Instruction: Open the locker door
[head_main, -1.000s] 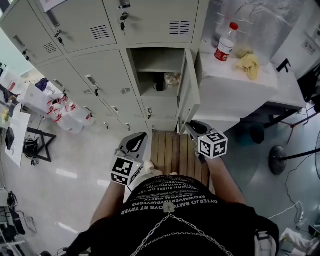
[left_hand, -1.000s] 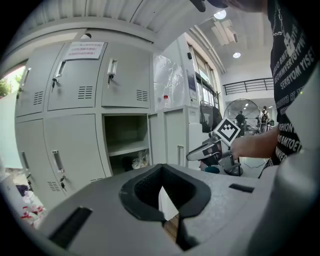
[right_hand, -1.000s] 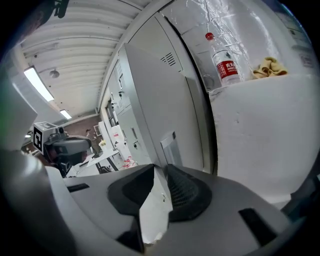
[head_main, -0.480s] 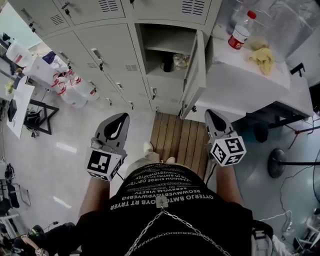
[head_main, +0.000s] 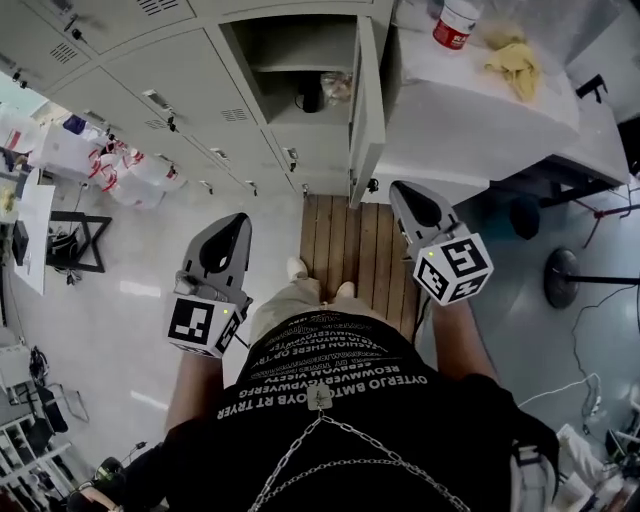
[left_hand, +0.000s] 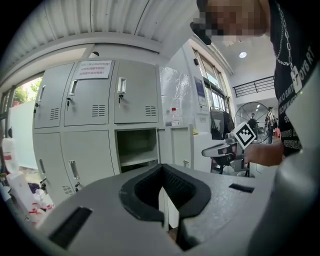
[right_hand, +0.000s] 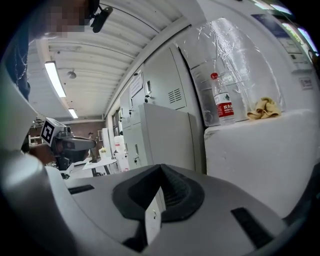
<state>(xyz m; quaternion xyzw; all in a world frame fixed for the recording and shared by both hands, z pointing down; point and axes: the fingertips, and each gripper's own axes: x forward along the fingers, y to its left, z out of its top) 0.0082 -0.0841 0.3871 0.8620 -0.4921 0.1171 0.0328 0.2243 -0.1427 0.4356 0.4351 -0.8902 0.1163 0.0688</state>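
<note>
The grey locker door (head_main: 365, 95) stands swung out to the right, edge-on in the head view, and its compartment (head_main: 300, 60) shows a shelf with small things on it. My left gripper (head_main: 232, 222) and right gripper (head_main: 400, 190) are both held low over the floor, well short of the lockers. Each is shut with nothing between its jaws. From the left gripper view, the open compartment (left_hand: 136, 147) lies ahead above the left gripper (left_hand: 161, 167), and the right gripper (left_hand: 220, 149) shows at the right. The right gripper (right_hand: 161, 167) points along the open door (right_hand: 167, 137).
A wooden platform (head_main: 350, 250) lies on the floor before the open locker. A white cabinet (head_main: 480, 110) at the right carries a bottle (head_main: 455, 22) and a yellow cloth (head_main: 515, 60). Bags (head_main: 130, 170) sit at the lockers' left, and a fan base (head_main: 565, 280) at the far right.
Both grippers have drawn back from the lockers and apart. The right gripper has left the edge of the open door. The door stays open.
</note>
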